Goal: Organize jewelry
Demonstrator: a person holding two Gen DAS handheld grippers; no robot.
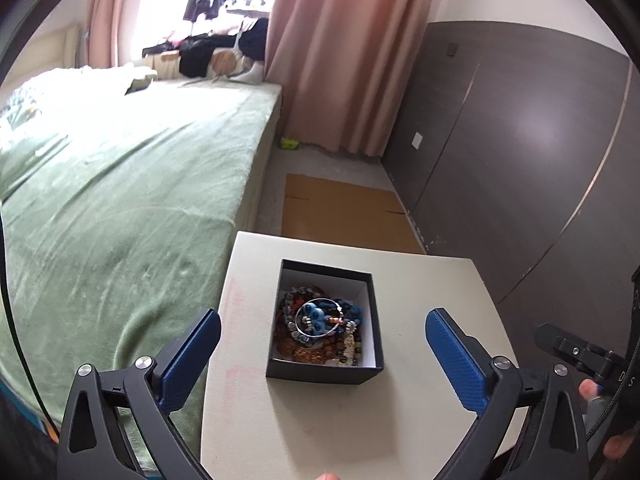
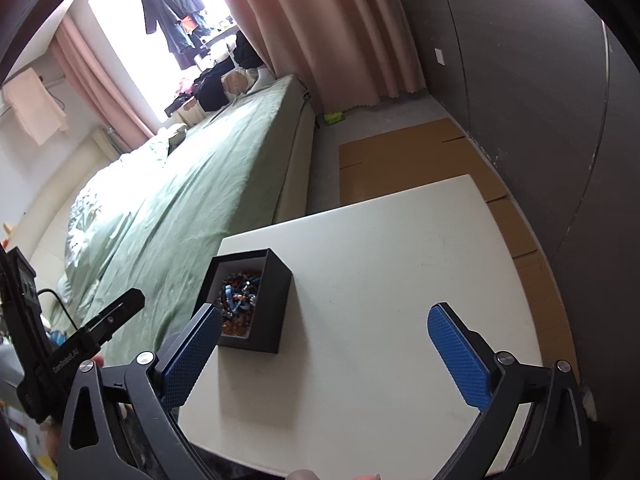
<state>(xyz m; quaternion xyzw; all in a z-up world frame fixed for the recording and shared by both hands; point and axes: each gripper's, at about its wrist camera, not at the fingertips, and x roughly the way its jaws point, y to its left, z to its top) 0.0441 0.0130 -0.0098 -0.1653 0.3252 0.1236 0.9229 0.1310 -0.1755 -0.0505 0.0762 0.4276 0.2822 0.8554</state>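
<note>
A black open box [image 1: 374,312] with a white lining stands on the white table [image 1: 432,280]. It holds a pile of bead bracelets [image 1: 320,326], with a silver bangle and blue beads on top. My left gripper [image 1: 322,348] is open and empty, hovering above the box with a finger on each side. In the right wrist view the box [image 2: 276,300] sits at the table's left side with the bracelets [image 2: 240,300] inside. My right gripper [image 2: 324,344] is open and empty, above bare table [image 2: 400,240] to the right of the box.
A bed with a green cover [image 1: 120,208] runs along the table's left edge. Flat cardboard [image 1: 344,208] lies on the floor beyond the table. A dark wardrobe wall [image 1: 520,140] stands to the right. Pink curtains [image 1: 340,40] hang at the back.
</note>
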